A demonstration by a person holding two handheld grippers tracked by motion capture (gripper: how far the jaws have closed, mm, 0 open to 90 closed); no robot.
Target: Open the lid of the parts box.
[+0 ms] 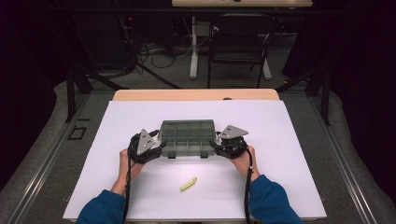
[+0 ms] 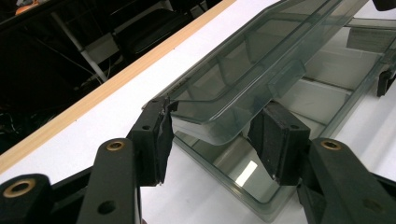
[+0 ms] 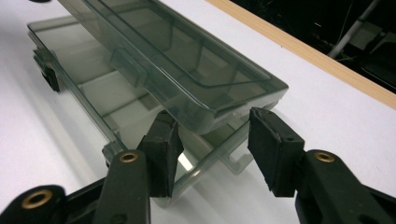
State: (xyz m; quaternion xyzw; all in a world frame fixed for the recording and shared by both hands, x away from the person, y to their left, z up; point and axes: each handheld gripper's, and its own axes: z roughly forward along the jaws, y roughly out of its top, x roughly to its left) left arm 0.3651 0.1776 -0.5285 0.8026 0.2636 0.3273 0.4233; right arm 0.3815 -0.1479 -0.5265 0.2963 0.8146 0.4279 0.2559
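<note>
While the smoky transparent organiser box (image 1: 187, 137) lies near the middle of the white bench top (image 1: 140, 196), it is flanked at its two short ends by the grippers. The left gripper (image 1: 161, 145) is held about half open at the box's left end; in the left gripper view the raised lid (image 2: 261, 60) is seen between its pads (image 2: 164, 140), the corner touching the left pad, while contact at the other pad cannot be told. The right gripper (image 1: 215, 145) is set at the right end, likewise about half open; in the right gripper view the lid's corner (image 3: 219, 109) sits between the pads, one pad (image 3: 163, 149) touching beneath it, the other pad (image 3: 273, 144) standing just apart.

The box is shown as a shallow tray divided into compartments, with its lid tilted up off the base (image 2: 243, 182) at the front edge.

From the high view a small yellow-green stick (image 1: 188, 184) is seen lying towards the near edge of the bench, well apart from the box; the lifted gap between lid and base is made plain in the gripper views.
</note>
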